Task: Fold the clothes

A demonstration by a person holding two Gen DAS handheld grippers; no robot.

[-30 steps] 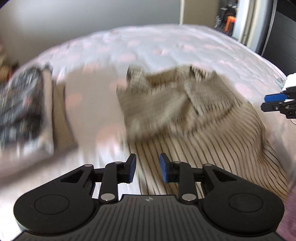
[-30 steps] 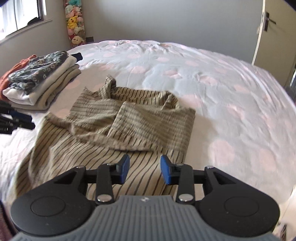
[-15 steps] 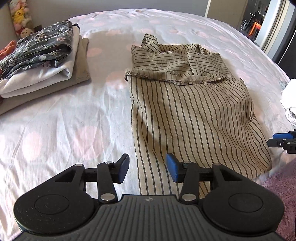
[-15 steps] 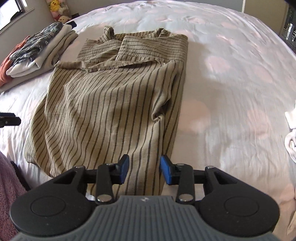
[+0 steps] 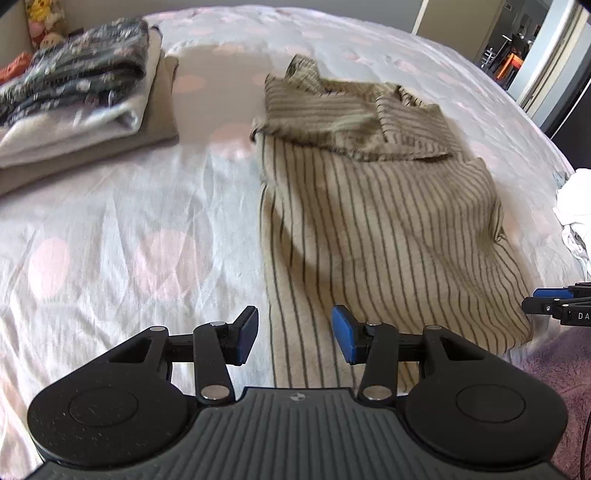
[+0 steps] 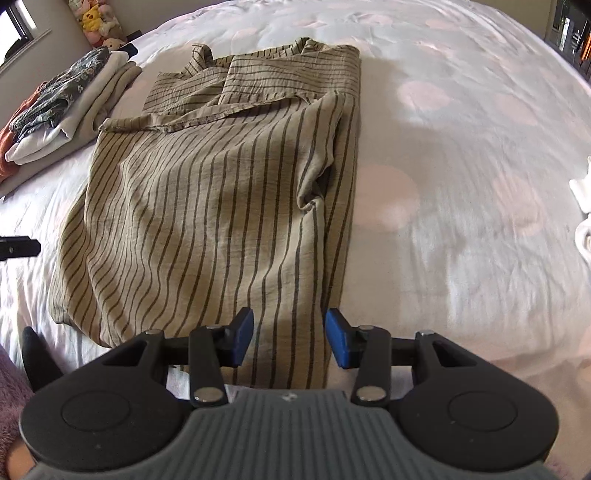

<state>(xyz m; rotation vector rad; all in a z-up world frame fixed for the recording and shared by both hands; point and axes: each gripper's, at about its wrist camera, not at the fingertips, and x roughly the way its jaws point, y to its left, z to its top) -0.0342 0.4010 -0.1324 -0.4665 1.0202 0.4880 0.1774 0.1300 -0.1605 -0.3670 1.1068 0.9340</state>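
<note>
A beige shirt with dark stripes (image 5: 388, 229) lies lengthwise on the bed, its collar end folded over at the far side (image 6: 258, 81). My left gripper (image 5: 295, 338) hangs open over the near left hem, and striped cloth shows between its blue pads, which stand apart. My right gripper (image 6: 290, 339) is open over the near right hem strip, its pads (image 6: 338, 341) either side of the cloth without squeezing it. Each gripper's tip shows at the edge of the other's view: right gripper (image 5: 554, 310), left gripper (image 6: 18, 247).
A stack of folded clothes (image 5: 81, 99) sits at the far left of the spotted white bedsheet (image 5: 129, 229). White laundry (image 5: 576, 206) lies at the right edge. Pink fleecy fabric (image 5: 561, 373) is at the near edge. Plush toys (image 6: 98, 22) stand by the wall.
Both grippers have pulled back from the shirt's folded top to its near hem and sunk lower. The left jaws have widened clearly, the right ones slightly.
</note>
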